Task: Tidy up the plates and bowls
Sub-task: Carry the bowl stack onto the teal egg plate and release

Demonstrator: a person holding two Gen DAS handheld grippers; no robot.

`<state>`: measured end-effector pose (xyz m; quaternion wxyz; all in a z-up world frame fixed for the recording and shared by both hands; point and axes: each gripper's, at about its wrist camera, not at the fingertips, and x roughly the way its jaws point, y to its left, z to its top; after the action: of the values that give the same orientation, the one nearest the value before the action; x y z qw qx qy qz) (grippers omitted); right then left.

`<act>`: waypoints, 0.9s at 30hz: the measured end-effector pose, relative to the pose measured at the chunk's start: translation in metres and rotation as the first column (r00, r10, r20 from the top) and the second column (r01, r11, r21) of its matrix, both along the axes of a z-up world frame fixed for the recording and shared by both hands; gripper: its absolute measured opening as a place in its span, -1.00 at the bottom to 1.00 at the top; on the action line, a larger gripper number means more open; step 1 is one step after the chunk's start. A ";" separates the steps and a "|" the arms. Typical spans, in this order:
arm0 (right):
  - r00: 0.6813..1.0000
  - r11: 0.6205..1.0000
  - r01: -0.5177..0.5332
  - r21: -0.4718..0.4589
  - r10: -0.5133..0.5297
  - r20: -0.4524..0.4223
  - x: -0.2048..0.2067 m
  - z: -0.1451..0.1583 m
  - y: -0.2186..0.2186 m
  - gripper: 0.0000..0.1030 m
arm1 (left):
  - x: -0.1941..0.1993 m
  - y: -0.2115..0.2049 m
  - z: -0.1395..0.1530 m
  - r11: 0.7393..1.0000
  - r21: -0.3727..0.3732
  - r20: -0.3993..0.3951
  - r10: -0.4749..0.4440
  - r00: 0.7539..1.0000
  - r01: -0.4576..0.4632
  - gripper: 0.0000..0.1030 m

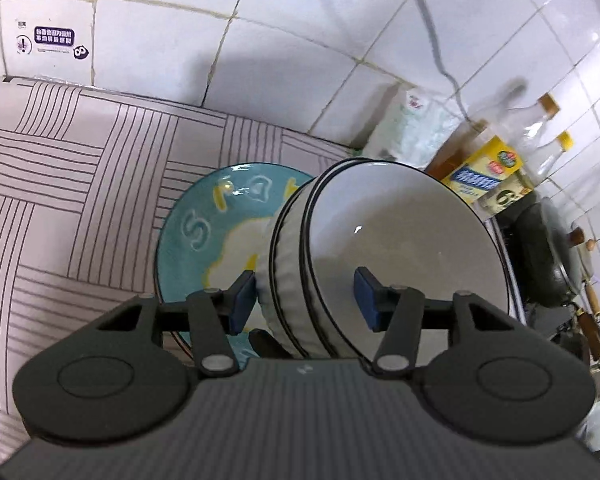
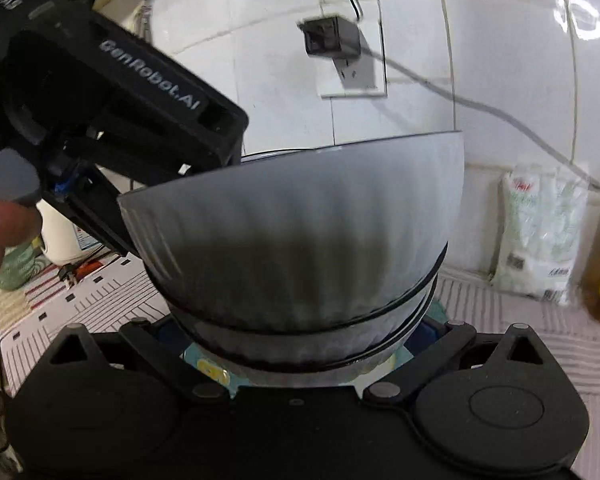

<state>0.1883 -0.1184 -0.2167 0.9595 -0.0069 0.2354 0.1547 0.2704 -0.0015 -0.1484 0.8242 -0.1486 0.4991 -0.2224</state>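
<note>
left claw (image 1: 304, 300) straddles stacked bowls' (image 1: 380, 248) rim, pads apart; its body reads "genrobot.ai"; right claw's grip unclear

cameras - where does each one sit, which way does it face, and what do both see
Left wrist: on the left gripper, looking down at stacked white bowls, teal plate, striped mat; its fingers straddle the bowls' wall.
Right wrist: on the right gripper, facing the tiled wall across the bowls; a thumb shows.
Shared: bowls, plate, mat, white bag.
</note>
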 end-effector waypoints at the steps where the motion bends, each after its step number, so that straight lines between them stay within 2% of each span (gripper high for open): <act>1: 1.000 1.000 0.006 0.002 -0.006 -0.011 0.005 -0.004 0.002 0.99 | 0.003 0.001 -0.005 1.000 0.003 -0.007 -0.006 1.000 0.006 0.01; 5: 0.999 1.000 0.014 0.002 -0.014 -0.041 0.015 -0.020 0.010 0.99 | 0.017 0.005 -0.024 1.000 0.012 -0.041 -0.010 0.999 0.011 0.02; 12: 0.993 0.999 0.052 0.011 -0.051 -0.102 0.032 -0.032 0.015 0.99 | 0.033 0.005 -0.046 0.999 -0.027 -0.073 -0.031 0.997 0.030 0.03; 15: 0.990 0.997 0.071 -0.003 -0.071 -0.122 0.036 -0.036 0.014 0.99 | 0.039 0.002 -0.049 0.999 -0.035 -0.084 -0.038 0.996 0.035 0.03; 22: 0.994 0.996 0.048 -0.069 -0.054 -0.097 0.041 -0.039 0.020 0.99 | 0.038 0.005 -0.051 0.998 -0.054 -0.075 -0.022 0.997 0.018 0.04; 27: 0.991 0.997 0.048 -0.061 -0.056 -0.124 0.040 -0.038 0.019 0.99 | 0.041 0.009 -0.055 0.997 -0.080 -0.105 0.007 0.994 -0.015 0.07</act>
<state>0.2288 -0.0996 -0.2547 0.9459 -0.0190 0.2996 0.1228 0.3111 0.0074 -0.2038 0.7915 -0.1960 0.5313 -0.2298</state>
